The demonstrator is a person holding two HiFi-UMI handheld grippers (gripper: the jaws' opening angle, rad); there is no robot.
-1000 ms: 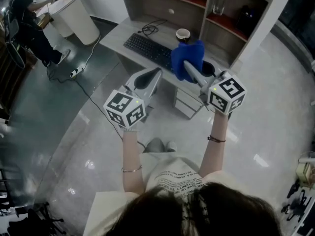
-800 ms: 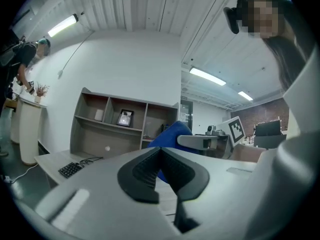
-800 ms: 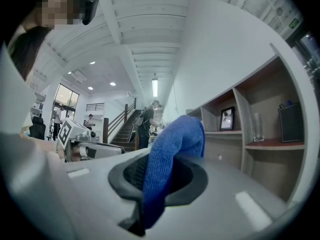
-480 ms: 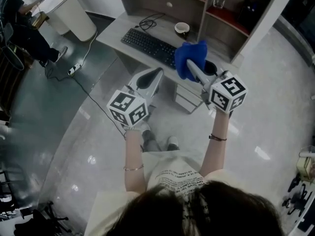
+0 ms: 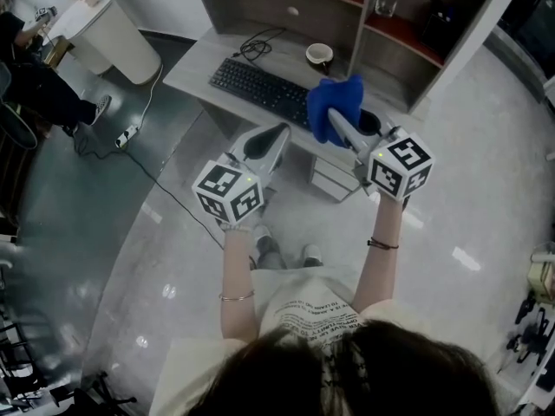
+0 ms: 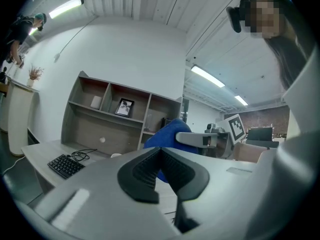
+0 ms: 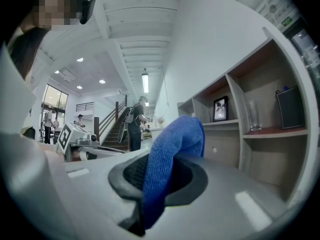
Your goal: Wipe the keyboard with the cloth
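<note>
Head view
- Left gripper: the grey two-jaw left gripper [image 5: 279, 133] with its marker cube is held up in front of the person, its tip pointing at the front edge of the pale grey wooden desk [image 5: 198, 59].
- Right gripper: the matching right gripper [image 5: 333, 116] is beside it, with its tip buried in the blue fleecy cloth [image 5: 321, 102].
- Cloth: bunched around the right gripper's tip, it shows over the right end of the keyboard. Whether it touches the keys cannot be told.
- Keyboard: the black flat keyboard [image 5: 258, 88] lies slantwise on the desk.
- Other desk items: a coiled black cable [image 5: 251, 50] is behind the keyboard, and a white round cup [image 5: 320, 55] sits to the right of it, near the shelving.
- Shelving: a grey wooden shelf unit [image 5: 260, 7] stands along the back of the desk.

Left gripper view
- Jaws: the dark ribbed pads meet at the tip, with nothing between them.
- Beyond them: the cloth [image 6: 167, 133] and the right gripper [image 6: 200, 139] are just past the tip, and the keyboard [image 6: 66, 165] is low on the left.
- Shelf: a small framed picture [image 6: 124, 107] stands in a middle compartment.

Right gripper view
- Jaws: clamped on the cloth [image 7: 172, 149], which rises from between the pads and folds over at the top.
- Left side: the left gripper [image 7: 102, 151] is visible there.
- Right side: the framed picture [image 7: 219, 109] and a clear tall glass [image 7: 253, 115] stand on shelves.
</note>
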